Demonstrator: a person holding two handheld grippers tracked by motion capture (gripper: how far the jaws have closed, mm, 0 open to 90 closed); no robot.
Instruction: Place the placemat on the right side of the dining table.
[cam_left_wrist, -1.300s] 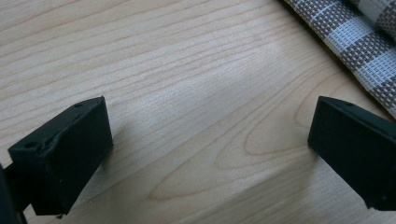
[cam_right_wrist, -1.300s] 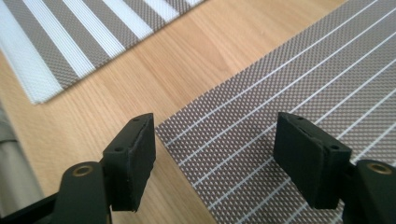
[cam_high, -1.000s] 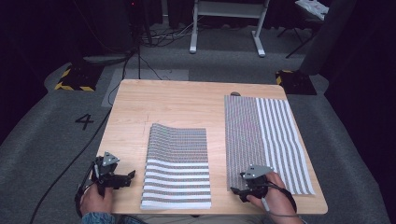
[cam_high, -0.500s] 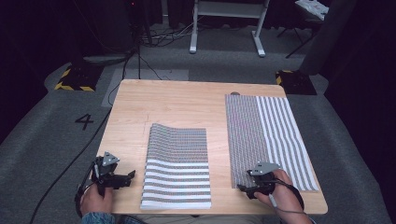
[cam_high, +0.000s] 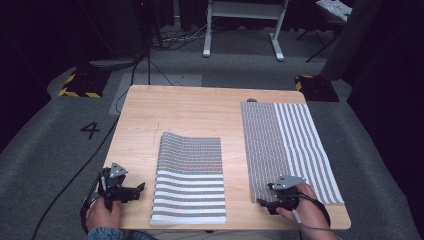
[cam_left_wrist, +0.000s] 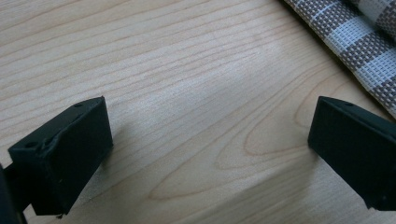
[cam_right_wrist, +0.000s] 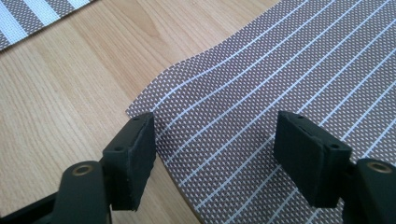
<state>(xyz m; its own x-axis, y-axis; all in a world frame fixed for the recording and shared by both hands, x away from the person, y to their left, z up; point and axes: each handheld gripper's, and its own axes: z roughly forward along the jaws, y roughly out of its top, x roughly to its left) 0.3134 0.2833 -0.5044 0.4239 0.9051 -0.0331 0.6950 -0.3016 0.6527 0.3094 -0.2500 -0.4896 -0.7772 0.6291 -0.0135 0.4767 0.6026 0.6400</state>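
Brown woven striped placemat (cam_high: 290, 150) lies flat at the table's right; your right gripper (cam_right_wrist: 215, 154) stands open over its near corner, probably to pinch it. Your left gripper (cam_left_wrist: 205, 154), open too, waits on bare wood beside the folded striped placemat (cam_high: 190, 180).

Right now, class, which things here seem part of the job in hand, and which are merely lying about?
Likely in the job:
right gripper, open
right striped mat
middle striped mat
left gripper, open
table

Lying about:
white stand
floor cables
number 4
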